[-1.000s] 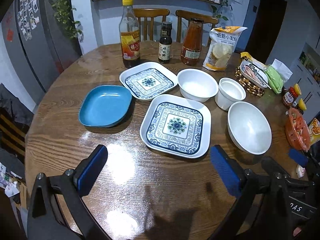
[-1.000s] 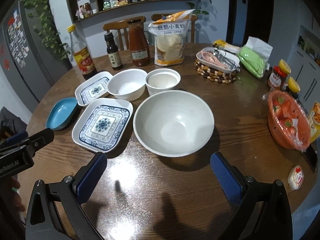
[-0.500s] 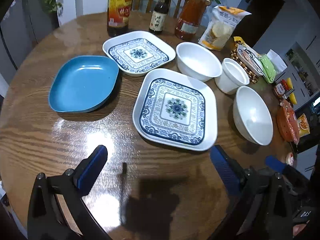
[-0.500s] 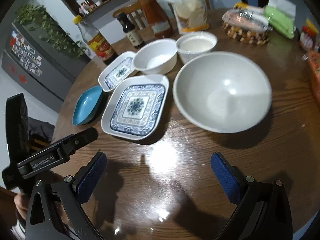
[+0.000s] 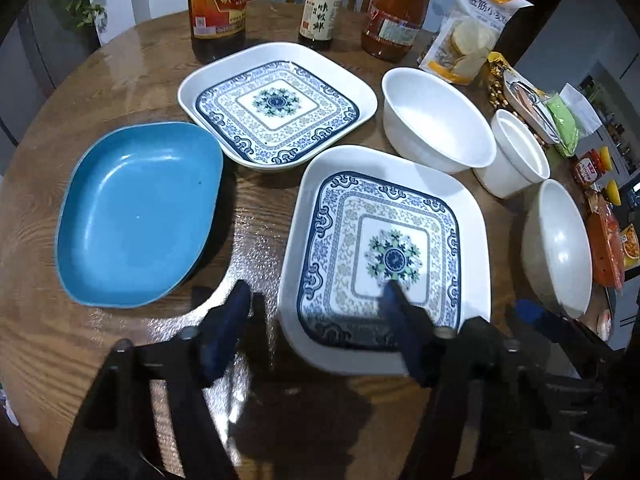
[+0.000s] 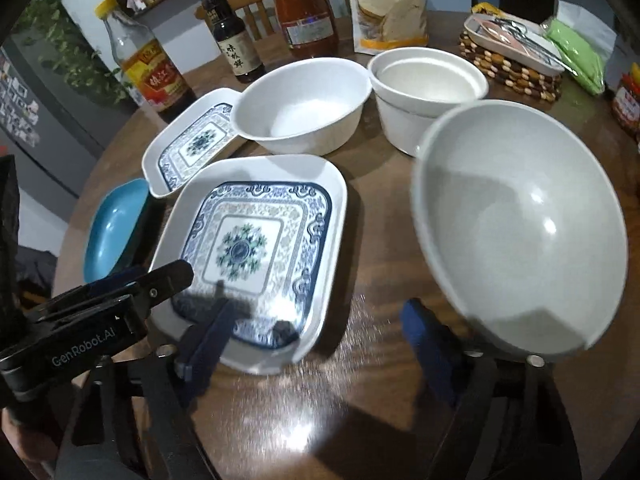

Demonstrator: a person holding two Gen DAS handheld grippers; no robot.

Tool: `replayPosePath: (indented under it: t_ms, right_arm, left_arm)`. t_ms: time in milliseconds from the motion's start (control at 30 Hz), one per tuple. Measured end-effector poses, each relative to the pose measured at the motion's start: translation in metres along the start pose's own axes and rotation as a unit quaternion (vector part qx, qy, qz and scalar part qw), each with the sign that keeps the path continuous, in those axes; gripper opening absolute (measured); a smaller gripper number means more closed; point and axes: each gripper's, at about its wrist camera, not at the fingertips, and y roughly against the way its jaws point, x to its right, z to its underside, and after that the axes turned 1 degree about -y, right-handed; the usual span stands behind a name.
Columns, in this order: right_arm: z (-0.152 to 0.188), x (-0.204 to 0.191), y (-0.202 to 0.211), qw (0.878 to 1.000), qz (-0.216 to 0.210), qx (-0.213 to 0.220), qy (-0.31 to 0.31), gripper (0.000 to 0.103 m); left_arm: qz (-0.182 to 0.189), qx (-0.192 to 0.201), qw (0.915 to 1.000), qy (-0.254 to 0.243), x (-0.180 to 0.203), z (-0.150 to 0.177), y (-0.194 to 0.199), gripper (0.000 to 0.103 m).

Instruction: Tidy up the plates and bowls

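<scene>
A large blue-patterned square plate [image 5: 388, 248] lies near the table's front; it also shows in the right wrist view [image 6: 256, 248]. My left gripper [image 5: 316, 320] is open and straddles its near left corner, one finger outside, one over the plate. A smaller patterned plate [image 5: 276, 104] and a blue dish [image 5: 136, 216] lie to the left. A big white bowl [image 6: 516, 216], a medium white bowl [image 6: 304, 104] and a white cup [image 6: 428, 88] stand to the right. My right gripper [image 6: 316, 336] is open between the large plate and the big bowl.
Sauce bottles [image 5: 218, 4], a snack bag [image 5: 472, 32], a beaded mat with a tray [image 6: 512, 56] and a red strawberry basket [image 5: 606, 248] line the round wooden table's [image 5: 120, 80] back and right. The left gripper's body [image 6: 88, 320] shows in the right wrist view.
Both grippers have moved forward and down toward the dishes. The left gripper has narrowed and now straddles the large plate's corner. The right gripper has closed in beside the big bowl.
</scene>
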Motion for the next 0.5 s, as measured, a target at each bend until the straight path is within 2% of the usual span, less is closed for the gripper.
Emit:
replayPosePath:
  t_ms: [33, 67, 133, 267, 367, 433, 500]
  right_arm:
    - [-0.002, -0.001, -0.002, 1.0, -0.005, -0.006, -0.005, 0.066]
    - [-0.003, -0.004, -0.003, 1.0, -0.01, -0.007, -0.007, 0.061]
    - [-0.005, -0.009, -0.008, 1.0, 0.006, -0.004, 0.0, 0.056]
    - [-0.007, -0.009, -0.015, 0.999, 0.034, -0.016, 0.016, 0.041]
    - [-0.01, -0.012, -0.017, 0.999, 0.033, -0.021, 0.027, 0.021]
    - [-0.009, -0.013, -0.017, 0.998, 0.039, -0.021, 0.036, 0.019]
    - [-0.004, -0.013, -0.015, 0.998, 0.033, -0.025, 0.04, 0.013]
  left_arm:
    - [0.004, -0.005, 1.0, 0.002, -0.001, -0.001, -0.003, 0.046]
    - [0.003, -0.011, 0.9999, 0.004, -0.003, -0.001, -0.006, 0.041]
    - [-0.005, -0.013, 0.9999, 0.002, -0.004, 0.0, -0.008, 0.03]
    - [-0.001, -0.013, 0.9999, 0.005, -0.005, -0.001, -0.004, 0.027]
    - [-0.007, -0.008, 0.9999, -0.001, -0.006, -0.001, -0.004, 0.024]
    - [-0.014, -0.008, 0.9999, -0.005, -0.006, -0.001, -0.003, 0.021]
    - [-0.021, -0.008, 0.9997, -0.005, -0.008, 0.002, -0.002, 0.019]
